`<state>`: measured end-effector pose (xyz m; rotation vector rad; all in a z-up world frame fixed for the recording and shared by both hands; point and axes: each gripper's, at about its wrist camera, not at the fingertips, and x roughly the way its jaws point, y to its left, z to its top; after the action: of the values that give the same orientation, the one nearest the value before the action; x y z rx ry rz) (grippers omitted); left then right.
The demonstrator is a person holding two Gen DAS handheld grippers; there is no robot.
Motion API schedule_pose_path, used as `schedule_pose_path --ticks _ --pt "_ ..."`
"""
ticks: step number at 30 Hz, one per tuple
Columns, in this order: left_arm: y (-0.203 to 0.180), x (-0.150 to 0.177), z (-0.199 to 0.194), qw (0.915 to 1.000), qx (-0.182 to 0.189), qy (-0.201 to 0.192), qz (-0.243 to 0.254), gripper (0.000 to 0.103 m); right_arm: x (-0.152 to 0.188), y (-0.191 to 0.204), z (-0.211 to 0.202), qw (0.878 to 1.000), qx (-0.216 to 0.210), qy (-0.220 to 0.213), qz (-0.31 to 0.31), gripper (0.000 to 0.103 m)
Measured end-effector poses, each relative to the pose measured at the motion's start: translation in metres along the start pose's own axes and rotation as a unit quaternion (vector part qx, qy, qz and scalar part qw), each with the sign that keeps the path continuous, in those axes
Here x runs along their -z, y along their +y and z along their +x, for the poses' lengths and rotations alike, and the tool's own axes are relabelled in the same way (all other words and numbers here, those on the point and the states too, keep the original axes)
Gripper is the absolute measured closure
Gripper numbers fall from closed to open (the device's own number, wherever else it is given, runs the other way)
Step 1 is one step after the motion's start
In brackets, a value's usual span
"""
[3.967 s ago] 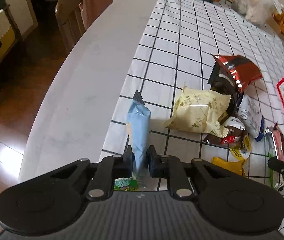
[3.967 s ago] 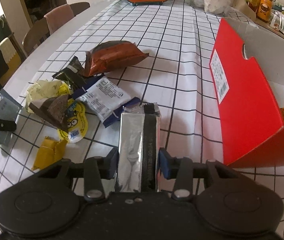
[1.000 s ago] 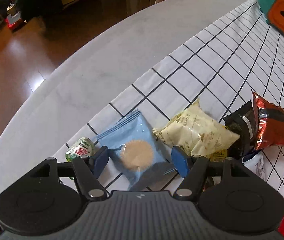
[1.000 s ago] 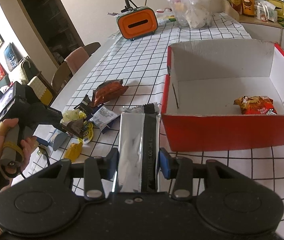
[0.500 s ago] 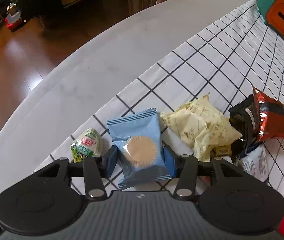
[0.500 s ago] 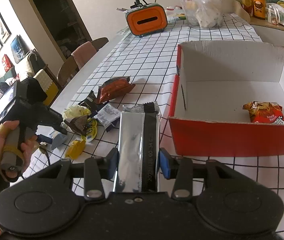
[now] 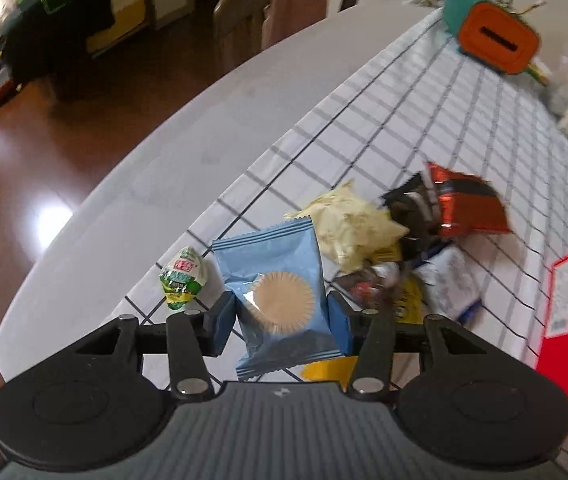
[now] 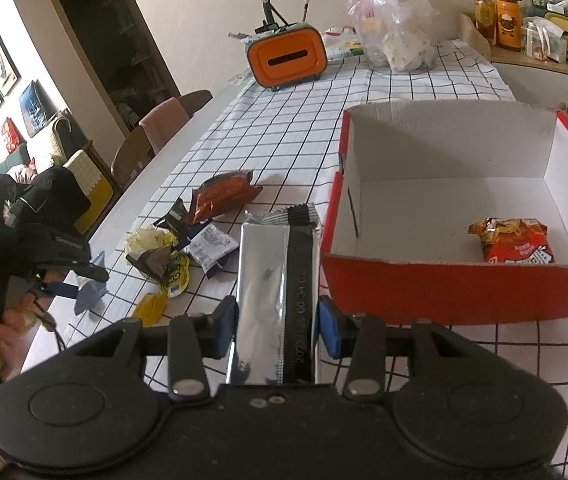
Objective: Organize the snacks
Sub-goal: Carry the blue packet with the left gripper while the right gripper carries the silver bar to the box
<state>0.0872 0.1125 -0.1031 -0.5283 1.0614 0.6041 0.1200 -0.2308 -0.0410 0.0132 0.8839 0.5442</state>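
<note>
Right wrist: silver packet [image 8: 277,304] date code (blurred), right claw [image 8: 278,330] clamping.

The open red cardboard box [image 8: 460,292] has bare floor left of its one orange snack bag [image 8: 514,240]; its near wall blocks a low approach

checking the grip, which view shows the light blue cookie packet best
The left wrist view: the light blue plastic cookie packet fills the centre, clamped flat between the left tongs. The right wrist view shows only its edge.
</note>
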Motion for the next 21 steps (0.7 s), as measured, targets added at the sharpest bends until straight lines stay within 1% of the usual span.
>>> schedule_pose_path --ticks 6,10,15,19,21 --pt "-0.028 0.008 -0.034 0.9973 0.035 -0.031 0.057 0.054 -0.007 -0.007 -0.013 1.000 0.007 -0.022 0.000 0.061" --pt "-0.058 0.015 -0.056 0.9912 0.065 -0.046 0.106 0.054 -0.013 -0.017 -0.022 0.999 0.018 -0.037 0.001 0.061" --pt "-0.111 0.027 -0.074 0.9777 0.104 -0.059 0.172 0.054 -0.025 -0.041 -0.032 0.998 0.042 -0.049 0.004 0.061" --pt "-0.151 0.038 -0.083 0.9663 0.135 -0.054 0.212 0.054 -0.033 -0.063 -0.037 0.996 0.070 -0.053 0.000 0.061" --pt "-0.174 0.046 -0.085 0.9588 0.146 -0.055 0.237 0.054 -0.039 -0.075 -0.038 0.995 0.081 -0.051 -0.001 0.061"
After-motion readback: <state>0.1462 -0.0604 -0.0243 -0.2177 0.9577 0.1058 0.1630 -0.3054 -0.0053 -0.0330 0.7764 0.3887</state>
